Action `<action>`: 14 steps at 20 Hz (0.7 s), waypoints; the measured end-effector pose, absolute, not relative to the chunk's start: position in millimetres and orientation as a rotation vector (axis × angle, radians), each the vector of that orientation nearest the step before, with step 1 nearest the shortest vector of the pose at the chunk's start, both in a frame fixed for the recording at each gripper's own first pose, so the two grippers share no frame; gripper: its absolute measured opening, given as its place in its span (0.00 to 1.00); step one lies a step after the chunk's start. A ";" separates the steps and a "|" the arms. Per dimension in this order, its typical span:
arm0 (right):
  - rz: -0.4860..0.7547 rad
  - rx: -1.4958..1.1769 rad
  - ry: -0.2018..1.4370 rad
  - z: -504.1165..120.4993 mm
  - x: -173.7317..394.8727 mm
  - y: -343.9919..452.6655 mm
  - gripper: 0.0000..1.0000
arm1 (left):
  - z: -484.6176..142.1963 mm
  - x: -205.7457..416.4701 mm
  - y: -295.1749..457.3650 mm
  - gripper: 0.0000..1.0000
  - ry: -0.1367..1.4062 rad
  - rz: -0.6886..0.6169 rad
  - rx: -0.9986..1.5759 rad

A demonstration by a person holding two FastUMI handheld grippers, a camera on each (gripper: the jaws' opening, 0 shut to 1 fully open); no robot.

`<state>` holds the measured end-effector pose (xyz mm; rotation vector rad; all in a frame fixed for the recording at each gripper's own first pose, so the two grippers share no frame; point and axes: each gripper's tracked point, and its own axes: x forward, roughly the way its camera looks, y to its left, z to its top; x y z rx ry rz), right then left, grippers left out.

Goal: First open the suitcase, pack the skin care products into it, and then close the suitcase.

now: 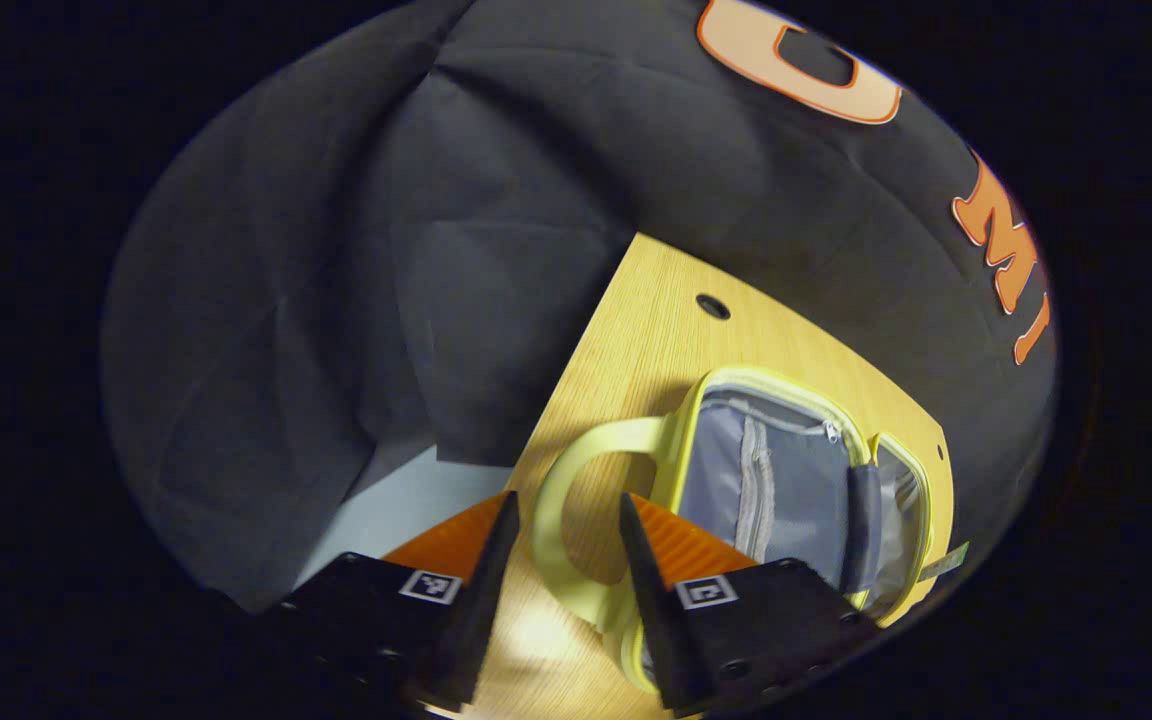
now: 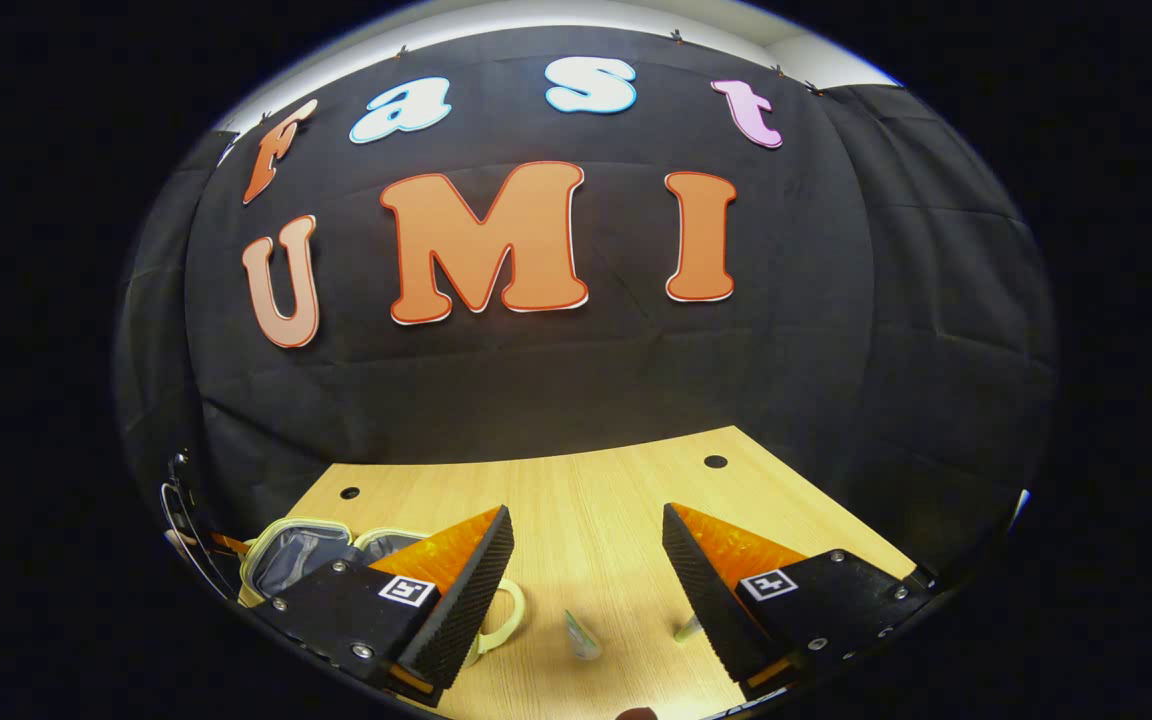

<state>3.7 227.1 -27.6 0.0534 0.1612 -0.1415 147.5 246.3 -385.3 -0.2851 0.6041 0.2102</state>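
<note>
A small yellow-green suitcase (image 1: 796, 480) lies open on the wooden table (image 1: 656, 330), showing its grey zipped lining. Its looped handle (image 1: 551, 500) points toward my left gripper (image 1: 568, 497), which is open, with its fingers either side of the loop and not pressing on it. In the right gripper view the same suitcase (image 2: 296, 555) sits at the far left, partly behind my left-hand finger. My right gripper (image 2: 586, 510) is open above the bare table. Two small skin care items lie below it: a pale tube (image 2: 581, 635) and another piece (image 2: 686, 628) beside the right-hand finger.
The table (image 2: 586, 480) has round cable holes (image 2: 715, 462) (image 2: 349, 493) near its back edge, one of them (image 1: 712, 306) beyond the suitcase. Black cloth walls close off the back and sides. A pale floor (image 1: 416, 500) lies past the table's left edge.
</note>
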 end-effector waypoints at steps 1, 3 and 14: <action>-0.147 0.049 0.162 -28.9 2.5 223.7 0.95 | -368.5 149.0 247.5 0.71 0.559 0.235 -0.248; -0.154 0.036 0.160 -31.7 -0.1 215.8 0.95 | -326.7 150.7 243.4 0.98 0.450 0.275 -0.164; -0.072 -0.022 0.170 -45.0 1.3 154.2 0.95 | -155.7 112.6 15.0 0.97 0.076 0.114 0.058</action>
